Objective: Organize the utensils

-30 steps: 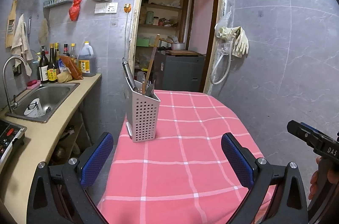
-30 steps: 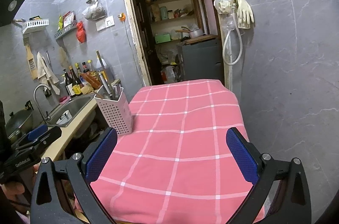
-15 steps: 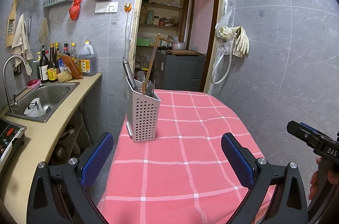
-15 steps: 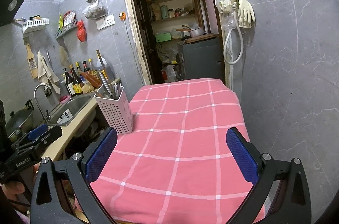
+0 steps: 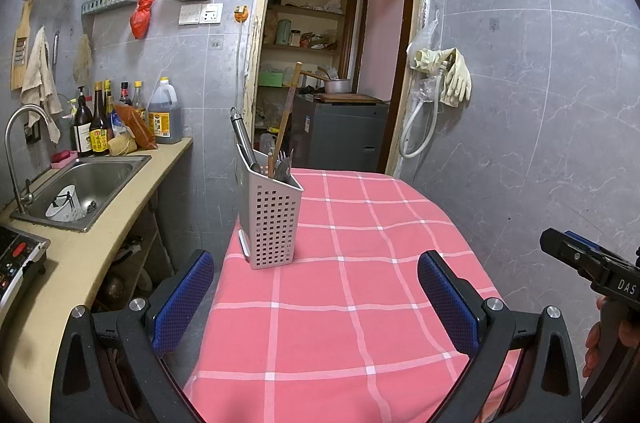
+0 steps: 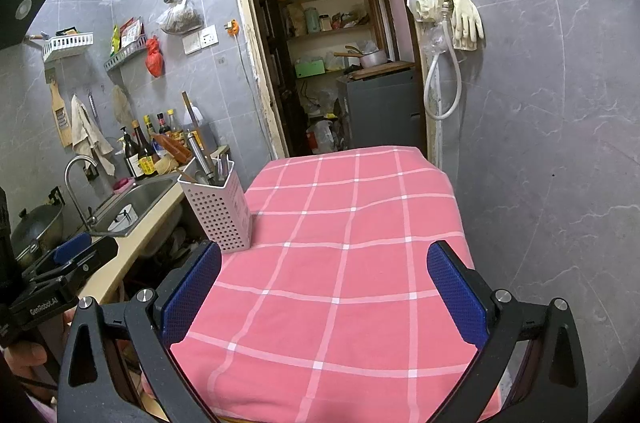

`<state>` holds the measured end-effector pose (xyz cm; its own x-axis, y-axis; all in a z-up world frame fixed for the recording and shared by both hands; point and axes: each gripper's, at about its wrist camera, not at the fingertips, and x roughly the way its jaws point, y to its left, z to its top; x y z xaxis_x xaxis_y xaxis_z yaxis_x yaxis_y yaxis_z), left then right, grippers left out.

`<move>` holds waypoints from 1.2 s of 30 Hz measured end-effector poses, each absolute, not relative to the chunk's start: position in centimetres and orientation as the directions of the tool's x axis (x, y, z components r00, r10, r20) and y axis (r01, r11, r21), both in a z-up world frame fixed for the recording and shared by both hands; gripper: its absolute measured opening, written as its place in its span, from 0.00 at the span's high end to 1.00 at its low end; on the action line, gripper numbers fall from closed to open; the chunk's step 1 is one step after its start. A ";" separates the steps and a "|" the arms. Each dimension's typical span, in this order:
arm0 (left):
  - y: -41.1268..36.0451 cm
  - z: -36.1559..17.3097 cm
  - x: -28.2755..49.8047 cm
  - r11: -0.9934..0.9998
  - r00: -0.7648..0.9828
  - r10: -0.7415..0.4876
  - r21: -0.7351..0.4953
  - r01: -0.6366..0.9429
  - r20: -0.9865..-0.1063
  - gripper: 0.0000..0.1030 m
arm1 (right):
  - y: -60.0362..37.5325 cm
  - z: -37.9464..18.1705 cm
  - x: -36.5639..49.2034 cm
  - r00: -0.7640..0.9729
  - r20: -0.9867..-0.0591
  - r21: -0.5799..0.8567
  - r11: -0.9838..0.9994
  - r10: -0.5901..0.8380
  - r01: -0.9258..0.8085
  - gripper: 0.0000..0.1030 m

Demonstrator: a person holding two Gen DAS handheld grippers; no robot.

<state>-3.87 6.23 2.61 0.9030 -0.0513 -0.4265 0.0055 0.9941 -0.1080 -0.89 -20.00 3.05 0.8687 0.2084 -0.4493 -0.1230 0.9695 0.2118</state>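
A pale perforated utensil holder [image 5: 273,219] [image 6: 218,211] stands upright at the left edge of a table under a pink checked cloth [image 5: 352,283] [image 6: 340,255]. Out of it stick a steel handle [image 5: 243,139], a long wooden stick [image 5: 287,111] and several forks. My left gripper [image 5: 316,307] hangs open over the near part of the cloth, short of the holder, with nothing between its blue pads. My right gripper [image 6: 326,295] is also open and empty over the cloth, the holder ahead to its left. Each gripper shows at the edge of the other's view.
A counter with a steel sink [image 5: 84,187], tap and several bottles [image 5: 96,127] runs along the left. A grey tiled wall closes the right side, with rubber gloves [image 5: 452,79] and a hose hanging. An open doorway [image 5: 332,63] lies beyond the table's far end.
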 end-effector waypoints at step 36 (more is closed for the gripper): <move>6.5 2.7 -3.7 0.994 0.901 -0.051 -0.106 0.006 -0.430 0.01 | -19.2 2.9 -1.4 0.866 -0.454 0.213 0.969 0.210 -0.123 0.02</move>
<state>-3.73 6.45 2.73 0.9014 -0.0512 -0.4300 0.0062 0.9944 -0.1055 -1.38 -19.21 2.92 0.8660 0.2099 -0.4539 -0.1232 0.9692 0.2131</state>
